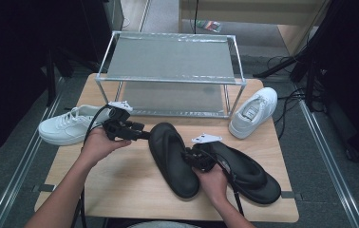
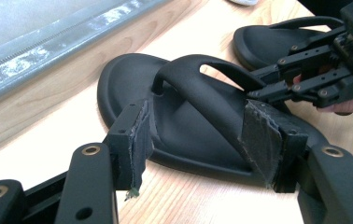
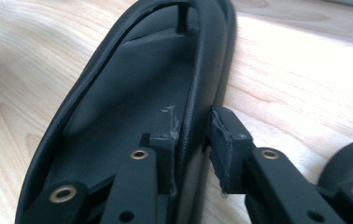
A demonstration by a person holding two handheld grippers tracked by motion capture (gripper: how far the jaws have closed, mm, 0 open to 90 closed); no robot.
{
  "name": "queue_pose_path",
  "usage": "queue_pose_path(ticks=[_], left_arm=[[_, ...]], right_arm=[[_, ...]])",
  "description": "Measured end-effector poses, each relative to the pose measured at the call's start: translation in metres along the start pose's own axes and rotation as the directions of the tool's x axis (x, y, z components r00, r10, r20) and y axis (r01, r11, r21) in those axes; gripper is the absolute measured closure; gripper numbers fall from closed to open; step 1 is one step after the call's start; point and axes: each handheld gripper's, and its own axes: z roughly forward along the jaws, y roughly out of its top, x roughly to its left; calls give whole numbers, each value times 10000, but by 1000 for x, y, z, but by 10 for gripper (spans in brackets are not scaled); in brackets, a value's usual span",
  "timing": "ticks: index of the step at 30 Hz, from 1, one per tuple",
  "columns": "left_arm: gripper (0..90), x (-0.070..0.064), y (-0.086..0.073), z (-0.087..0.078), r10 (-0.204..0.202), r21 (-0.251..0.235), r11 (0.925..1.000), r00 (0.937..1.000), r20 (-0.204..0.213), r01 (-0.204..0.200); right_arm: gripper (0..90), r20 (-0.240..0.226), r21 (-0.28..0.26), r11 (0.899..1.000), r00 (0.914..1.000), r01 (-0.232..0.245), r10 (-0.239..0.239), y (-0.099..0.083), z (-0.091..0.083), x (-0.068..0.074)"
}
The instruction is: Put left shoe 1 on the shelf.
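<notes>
Metal two-tier rack (image 1: 170,78) at table (image 1: 120,190) rear; white sneaker (image 1: 68,127) at left edge; second white sneaker (image 1: 254,112) right of rack.

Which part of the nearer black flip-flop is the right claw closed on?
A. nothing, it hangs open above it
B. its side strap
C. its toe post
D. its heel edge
B: in the right gripper view the right claw pinches the side strap of the black flip-flop between its pads.
</notes>
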Motion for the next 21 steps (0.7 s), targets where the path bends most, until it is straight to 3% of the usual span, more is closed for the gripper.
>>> queue_pose_path(ticks=[8, 14, 21], left_arm=[[423, 1, 0, -3, -35, -108, 9999, 10000, -41, 35], [422, 1, 0, -5, -96, -194, 9998, 9999, -65, 95], [417, 3, 0, -9, -127, -251, 9996, 9999, -30, 126]], right_arm=[[822, 278, -134, 9996, 9993, -253, 257, 1, -3, -3], [835, 177, -75, 9989, 9988, -458, 460, 4, -4, -8], [835, 328, -312, 9980, 9978, -558, 568, 21, -9, -12]])
